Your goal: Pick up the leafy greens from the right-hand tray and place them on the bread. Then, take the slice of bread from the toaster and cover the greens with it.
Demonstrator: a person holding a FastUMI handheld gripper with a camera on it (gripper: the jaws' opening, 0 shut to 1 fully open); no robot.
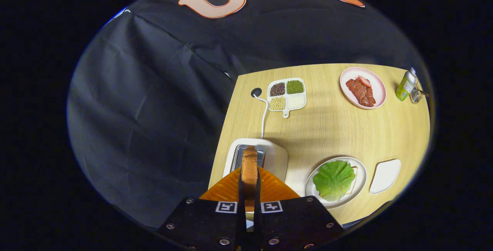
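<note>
Toaster sits at the table's near left edge, bread slice above its slot, pinched between the gripper fingers. Right of it, greens on the plate; small tray beyond. Divided dish far left, meat plate and bottle far right.

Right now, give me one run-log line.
gripper: shut on bread slice | slice: above toaster | leafy greens: on bread on plate | next: cover greens

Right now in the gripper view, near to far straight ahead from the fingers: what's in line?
Gripper shut on the brown slice of bread → white toaster just beyond → white power cord → white four-compartment tray of beans and grains → far edge of the light wooden table.
</note>
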